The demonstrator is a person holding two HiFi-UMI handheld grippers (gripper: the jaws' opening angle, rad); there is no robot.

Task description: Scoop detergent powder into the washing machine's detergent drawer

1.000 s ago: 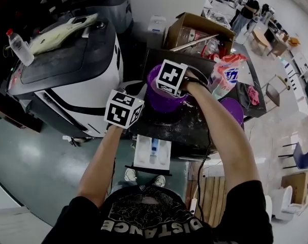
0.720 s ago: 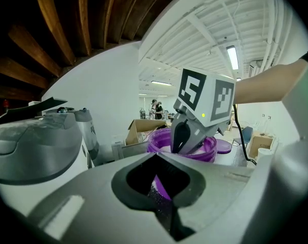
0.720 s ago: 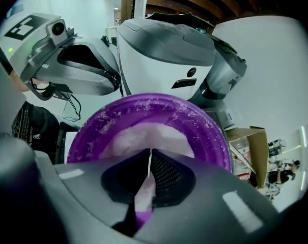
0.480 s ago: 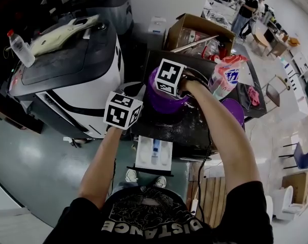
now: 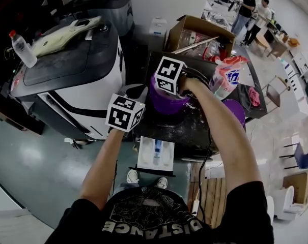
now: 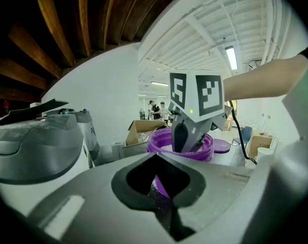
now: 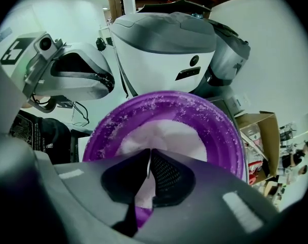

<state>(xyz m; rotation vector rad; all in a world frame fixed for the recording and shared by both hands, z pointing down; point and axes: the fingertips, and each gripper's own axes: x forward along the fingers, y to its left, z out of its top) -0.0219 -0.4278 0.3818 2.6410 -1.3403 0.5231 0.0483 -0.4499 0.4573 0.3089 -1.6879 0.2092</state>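
The left tongs point(image 6: 156, 155) are clenched on nothing, just left of the purple tub point(image 5: 166, 99) on the table point(image 5: 194, 131). The right tongs point(image 7: 150, 150) grasp a thin white handle point(image 7: 149, 165) over the tub's powder point(image 7: 169, 131). The drawer point(image 5: 156, 154) sits open below.

The person wears a black short-sleeved T-shirt point(image 5: 154, 215) at six o'clock in the head view, with pale block lettering point(image 5: 154, 226) and a grey swirling print across the chest. White shoes point(image 5: 131, 176) show just toward twelve from it. A thin black cable point(image 5: 208, 151) trails along the right forearm. The left gripper point(image 6: 157, 156) and right gripper point(image 7: 149, 154) have matt grey jaws with dark inner pads, the right one's cross-hatched. Each bears a white cube with black square markers: left cube point(image 5: 124, 113), right cube point(image 5: 170, 75), the latter with a small green light.
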